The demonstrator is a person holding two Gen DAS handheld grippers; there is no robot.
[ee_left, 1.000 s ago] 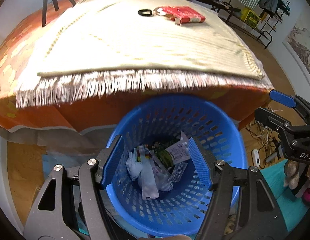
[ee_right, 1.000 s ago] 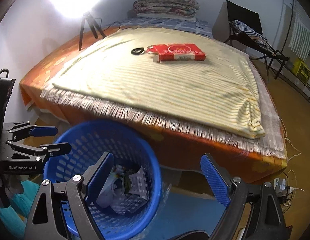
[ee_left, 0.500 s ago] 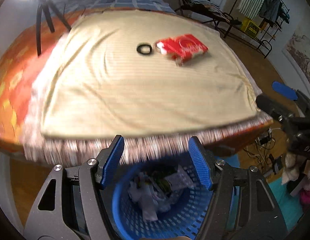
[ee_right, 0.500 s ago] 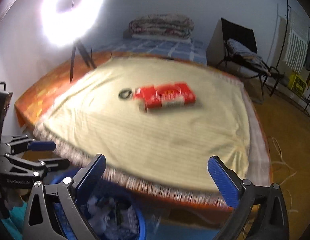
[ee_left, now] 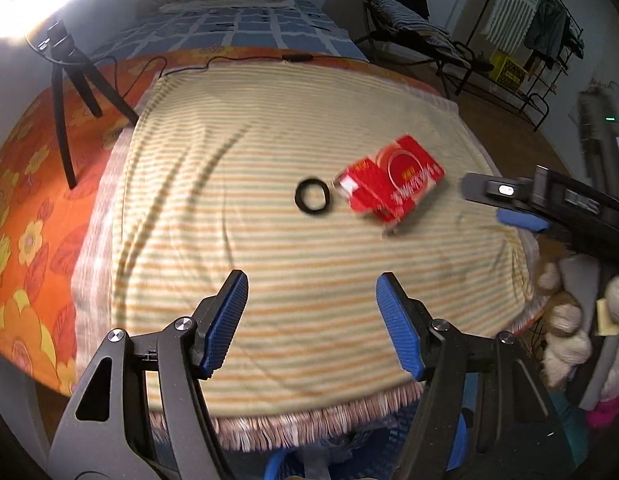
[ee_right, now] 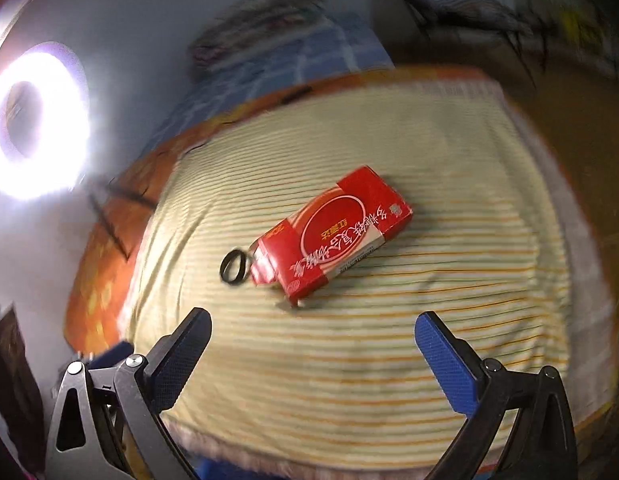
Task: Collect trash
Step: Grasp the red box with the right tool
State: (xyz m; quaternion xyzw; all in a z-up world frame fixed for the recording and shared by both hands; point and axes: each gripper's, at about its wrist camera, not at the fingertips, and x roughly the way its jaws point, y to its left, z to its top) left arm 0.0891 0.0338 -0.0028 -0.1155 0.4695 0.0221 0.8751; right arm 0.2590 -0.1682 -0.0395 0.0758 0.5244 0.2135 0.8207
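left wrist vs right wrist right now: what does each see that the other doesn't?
Left wrist only: the tripod, the clothes rack, the blue basket rim below the blanket fringe, and the right gripper from the side.
Right wrist only: the whole ring light.
Both: the red box and black ring on the striped blanket, each view's own jaws open and empty.

I see a bed with an orange floral sheet; over it a striped, fringed blanket. On the blanket: a red carton and a black ring just beside it. On the sheet: a black tripod.
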